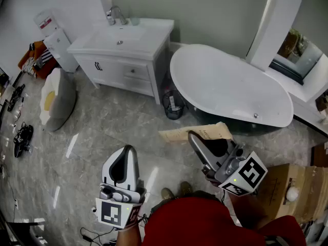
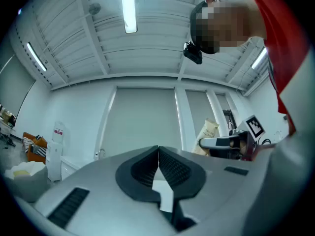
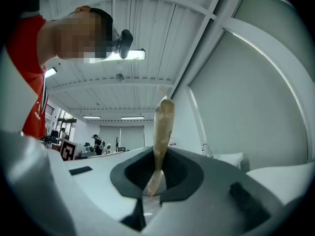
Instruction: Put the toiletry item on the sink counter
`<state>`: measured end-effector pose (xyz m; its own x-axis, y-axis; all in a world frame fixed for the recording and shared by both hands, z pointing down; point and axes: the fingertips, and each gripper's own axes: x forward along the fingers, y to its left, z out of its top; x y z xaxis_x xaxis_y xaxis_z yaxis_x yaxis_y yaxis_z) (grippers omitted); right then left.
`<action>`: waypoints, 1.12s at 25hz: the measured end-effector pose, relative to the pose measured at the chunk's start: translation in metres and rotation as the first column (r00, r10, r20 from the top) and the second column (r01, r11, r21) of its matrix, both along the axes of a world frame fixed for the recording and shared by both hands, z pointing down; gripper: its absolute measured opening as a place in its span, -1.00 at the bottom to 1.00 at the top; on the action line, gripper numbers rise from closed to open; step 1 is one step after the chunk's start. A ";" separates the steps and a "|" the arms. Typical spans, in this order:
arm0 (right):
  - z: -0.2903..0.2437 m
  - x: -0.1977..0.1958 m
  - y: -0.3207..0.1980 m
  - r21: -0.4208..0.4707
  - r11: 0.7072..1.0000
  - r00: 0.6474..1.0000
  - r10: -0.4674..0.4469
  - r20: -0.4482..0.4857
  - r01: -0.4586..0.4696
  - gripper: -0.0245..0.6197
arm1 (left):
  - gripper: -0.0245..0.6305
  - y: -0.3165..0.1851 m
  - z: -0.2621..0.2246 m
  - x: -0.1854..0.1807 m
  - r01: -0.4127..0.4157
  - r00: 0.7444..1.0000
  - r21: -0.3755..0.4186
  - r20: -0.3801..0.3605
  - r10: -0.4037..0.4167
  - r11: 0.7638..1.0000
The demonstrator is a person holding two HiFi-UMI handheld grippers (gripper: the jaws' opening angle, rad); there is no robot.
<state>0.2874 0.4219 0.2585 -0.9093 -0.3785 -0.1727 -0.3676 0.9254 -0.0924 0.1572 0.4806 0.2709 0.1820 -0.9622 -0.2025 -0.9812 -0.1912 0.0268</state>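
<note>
At the lower right of the head view, my right tongs (image 1: 192,136) were pinched shut on a flat tan packet (image 1: 174,134), its thin edge standing up between the jaws in the right gripper view. My left tongs (image 1: 128,148) sat at lower centre, jaws together, empty. The white sink counter (image 1: 148,35) lay well apart at the upper left
</note>
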 end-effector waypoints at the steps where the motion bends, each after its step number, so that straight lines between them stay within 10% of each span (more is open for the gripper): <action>1: 0.000 0.001 0.000 0.003 1.000 1.000 0.002 -0.003 -0.002 -0.79 | -0.87 0.000 0.000 0.001 0.000 1.000 0.000 0.001 0.000 1.000; 28: 0.003 0.029 -0.064 0.033 0.997 0.998 -0.064 0.009 0.063 -0.79 | -0.87 -0.057 -0.011 0.030 0.059 0.998 0.040 0.009 -0.059 0.997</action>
